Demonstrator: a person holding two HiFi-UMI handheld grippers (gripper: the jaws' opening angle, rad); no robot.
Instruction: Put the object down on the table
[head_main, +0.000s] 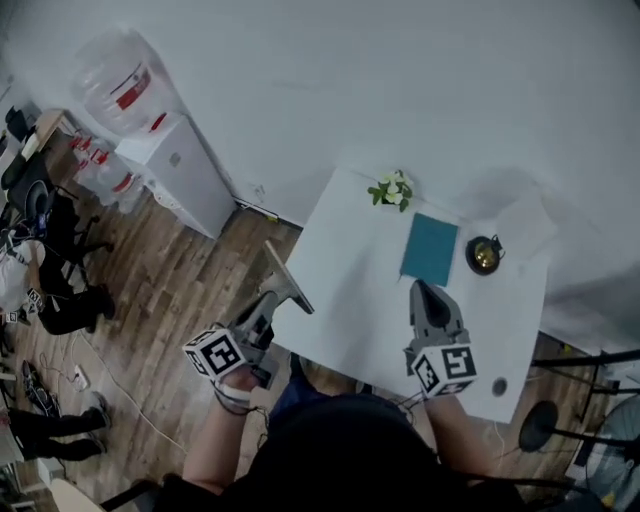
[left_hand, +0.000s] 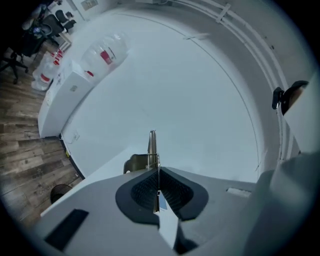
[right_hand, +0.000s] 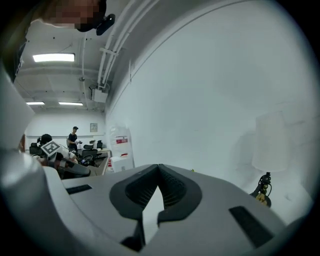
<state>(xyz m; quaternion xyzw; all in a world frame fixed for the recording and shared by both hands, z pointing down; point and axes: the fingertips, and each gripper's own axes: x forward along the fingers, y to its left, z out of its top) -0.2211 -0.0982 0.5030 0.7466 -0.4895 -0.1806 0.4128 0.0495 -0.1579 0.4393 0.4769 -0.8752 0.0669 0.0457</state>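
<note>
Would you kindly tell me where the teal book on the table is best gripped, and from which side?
Take the teal book by its near short edge, probably, coming low from the person's side with the right gripper. It lies flat on the table, that edge facing the gripper.

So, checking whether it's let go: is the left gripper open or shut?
Shut. The left gripper has its fingers pressed on a thin metal tool, which sticks out past them.

1. Metal tool (left_hand: 152, 145): lower end hidden between the closed jaws of the left gripper (left_hand: 158, 175); kind unclear.
2. Table (head_main: 350, 290): near edge hidden behind the person's head (head_main: 340, 440).
3. Dark-gold ornament (head_main: 484, 254): too small to identify.
4. Black stand (head_main: 540, 425): cut off at the right edge.
</note>
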